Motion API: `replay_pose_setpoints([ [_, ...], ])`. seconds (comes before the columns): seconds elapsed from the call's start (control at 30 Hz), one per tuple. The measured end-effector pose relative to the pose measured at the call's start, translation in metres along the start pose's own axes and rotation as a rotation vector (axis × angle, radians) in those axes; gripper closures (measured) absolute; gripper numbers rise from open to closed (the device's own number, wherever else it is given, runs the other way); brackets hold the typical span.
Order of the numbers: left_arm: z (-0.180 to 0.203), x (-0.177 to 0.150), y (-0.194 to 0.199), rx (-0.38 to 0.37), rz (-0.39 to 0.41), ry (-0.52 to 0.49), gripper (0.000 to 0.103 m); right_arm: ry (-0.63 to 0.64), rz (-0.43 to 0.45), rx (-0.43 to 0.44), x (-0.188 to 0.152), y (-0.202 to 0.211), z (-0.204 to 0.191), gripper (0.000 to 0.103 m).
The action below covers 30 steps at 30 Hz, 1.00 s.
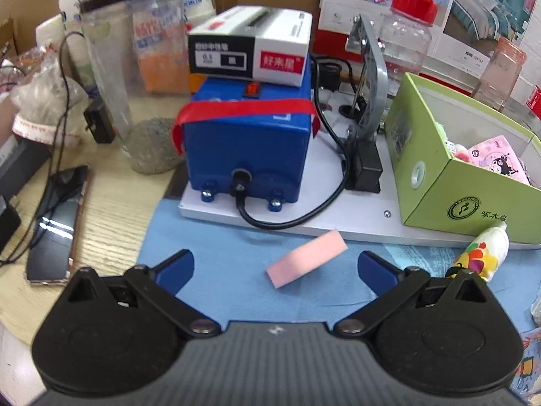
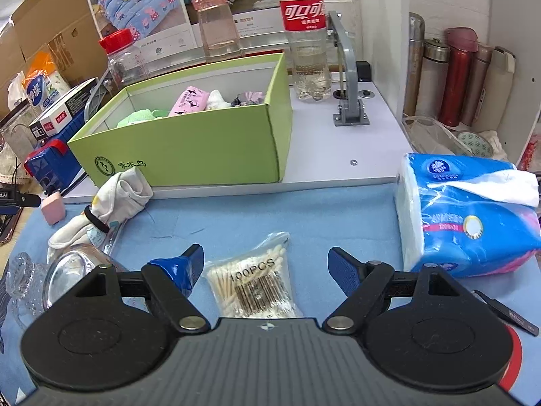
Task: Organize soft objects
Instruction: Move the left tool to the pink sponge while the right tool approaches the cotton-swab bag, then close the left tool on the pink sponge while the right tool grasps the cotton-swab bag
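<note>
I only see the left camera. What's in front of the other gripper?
Observer: A bag of cotton swabs lies on the blue mat, just beyond the open right gripper.
Child: Is anything big beside it?
Observer: Yes, a blue tissue pack sits to its right on the mat.
Child: What's in the green box? I barely see inside.
Observer: The green box holds a green cloth and a pink packet, among other soft things.
</note>
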<state>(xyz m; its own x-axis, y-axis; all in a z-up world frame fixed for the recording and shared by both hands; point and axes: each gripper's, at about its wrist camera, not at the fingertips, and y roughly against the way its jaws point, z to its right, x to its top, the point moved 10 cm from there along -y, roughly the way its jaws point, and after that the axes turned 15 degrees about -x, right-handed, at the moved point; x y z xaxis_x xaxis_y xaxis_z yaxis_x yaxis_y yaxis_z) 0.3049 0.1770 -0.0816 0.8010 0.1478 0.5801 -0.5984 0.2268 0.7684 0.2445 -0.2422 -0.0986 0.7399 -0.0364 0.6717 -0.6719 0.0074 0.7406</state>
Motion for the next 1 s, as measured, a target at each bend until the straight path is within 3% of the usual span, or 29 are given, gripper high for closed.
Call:
replay_pose_setpoints([
  [0.3,0.007,-0.001,-0.033,-0.034,-0.045,0.015,0.001,-0.051,-0.036,0.002,-0.007,-0.014,0.006,0.036],
  [0.57,0.005,-0.003,-0.042,-0.023,-0.050,0.011,0.001,-0.016,-0.085,0.035,-0.021,-0.035,-0.010,0.036],
  [0.7,0.004,-0.003,-0.044,-0.017,-0.051,-0.007,0.001,0.002,-0.070,0.054,-0.024,-0.027,-0.012,0.036],
  [0.8,0.005,-0.003,-0.044,-0.022,-0.041,-0.017,0.001,0.063,-0.084,0.040,-0.032,-0.027,-0.016,0.036],
  [1.0,0.010,0.001,-0.044,-0.056,-0.043,-0.009,0.001,0.197,-0.031,-0.018,-0.030,-0.038,-0.025,0.033],
])
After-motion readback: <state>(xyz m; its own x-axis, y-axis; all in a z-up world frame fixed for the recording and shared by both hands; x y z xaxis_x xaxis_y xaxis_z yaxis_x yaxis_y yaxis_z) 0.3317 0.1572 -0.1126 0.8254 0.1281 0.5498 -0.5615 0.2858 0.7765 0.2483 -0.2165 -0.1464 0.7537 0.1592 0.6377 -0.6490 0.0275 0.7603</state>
